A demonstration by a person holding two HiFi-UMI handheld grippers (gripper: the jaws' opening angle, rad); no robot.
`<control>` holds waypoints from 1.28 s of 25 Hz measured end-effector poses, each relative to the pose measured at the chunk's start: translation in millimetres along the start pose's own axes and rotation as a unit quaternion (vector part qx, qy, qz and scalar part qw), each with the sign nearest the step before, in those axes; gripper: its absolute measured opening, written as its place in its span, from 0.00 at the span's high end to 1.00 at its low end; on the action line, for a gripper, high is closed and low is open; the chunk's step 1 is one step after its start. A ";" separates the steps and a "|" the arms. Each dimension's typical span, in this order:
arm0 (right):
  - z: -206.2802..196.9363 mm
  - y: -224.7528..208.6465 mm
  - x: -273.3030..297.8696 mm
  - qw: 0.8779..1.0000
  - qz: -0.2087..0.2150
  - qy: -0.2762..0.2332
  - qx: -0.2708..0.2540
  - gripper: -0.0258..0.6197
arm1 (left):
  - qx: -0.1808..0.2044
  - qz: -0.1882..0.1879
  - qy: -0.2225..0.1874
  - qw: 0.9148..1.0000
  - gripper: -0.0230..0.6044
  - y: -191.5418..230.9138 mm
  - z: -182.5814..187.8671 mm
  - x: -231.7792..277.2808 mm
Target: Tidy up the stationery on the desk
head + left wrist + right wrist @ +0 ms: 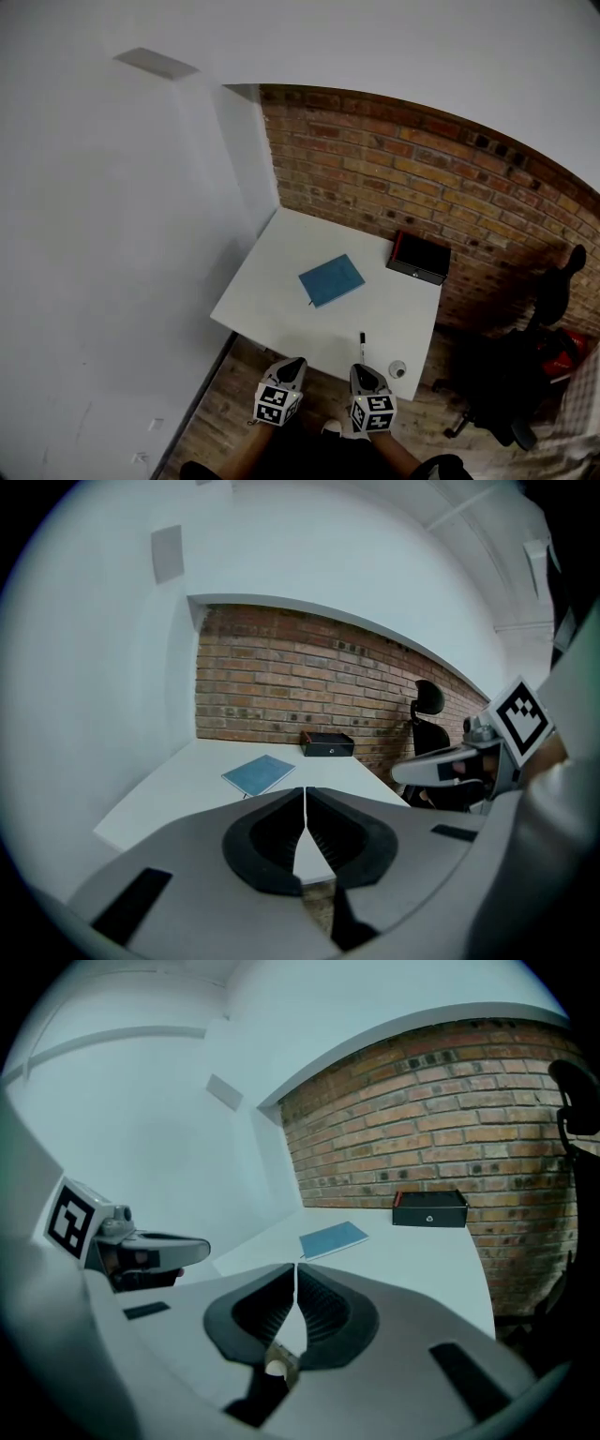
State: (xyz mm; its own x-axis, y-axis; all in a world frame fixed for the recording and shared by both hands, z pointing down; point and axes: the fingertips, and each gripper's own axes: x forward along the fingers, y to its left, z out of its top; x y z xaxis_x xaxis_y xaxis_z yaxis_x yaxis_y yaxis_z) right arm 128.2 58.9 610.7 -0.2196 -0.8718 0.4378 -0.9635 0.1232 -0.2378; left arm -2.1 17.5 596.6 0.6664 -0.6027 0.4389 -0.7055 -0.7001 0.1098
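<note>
On the white desk (pixel 272 300) a blue notebook (pixel 330 279) lies flat near the middle. A black pen (pixel 362 344) and a small white round item (pixel 397 369) lie near the front edge. A black box with a red edge (pixel 419 257) stands at the back by the brick wall. My left gripper (pixel 292 363) and right gripper (pixel 362 370) hover side by side just before the front edge, both shut and empty. The left gripper view shows the shut jaws (pixel 305 789), the notebook (pixel 259 773) and the box (pixel 328 744). The right gripper view shows the same: jaws (pixel 296 1266), notebook (pixel 333 1239), box (pixel 429 1209).
The desk sits in a corner between a white wall on the left and a brick wall (pixel 422 178) behind. A black office chair (pixel 525 375) stands on the wooden floor to the right of the desk.
</note>
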 end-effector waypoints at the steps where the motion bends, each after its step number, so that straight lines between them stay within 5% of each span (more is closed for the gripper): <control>1: 4.1 -3.5 7.4 1.000 -0.008 -0.002 0.005 0.92 | 0.002 -0.007 0.000 1.000 0.94 4.7 3.0 6.4; 16: 64.6 5.9 128.8 0.993 -0.111 -0.014 0.045 0.92 | 0.033 -0.121 0.017 0.992 0.94 121.4 49.9 97.7; 32: 92.3 2.0 212.6 0.965 -0.231 -0.039 0.118 0.87 | 0.131 -0.246 0.040 0.959 0.92 195.8 82.0 166.6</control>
State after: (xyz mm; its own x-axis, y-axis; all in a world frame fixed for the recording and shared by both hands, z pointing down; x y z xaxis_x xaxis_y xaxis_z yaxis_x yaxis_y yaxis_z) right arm 93.6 -170.0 623.3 0.2453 -0.8426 0.4795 -0.8920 -0.3899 -0.2287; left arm -9.5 -251.4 618.1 0.8752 -0.1497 0.4600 -0.2177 -0.9711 0.0981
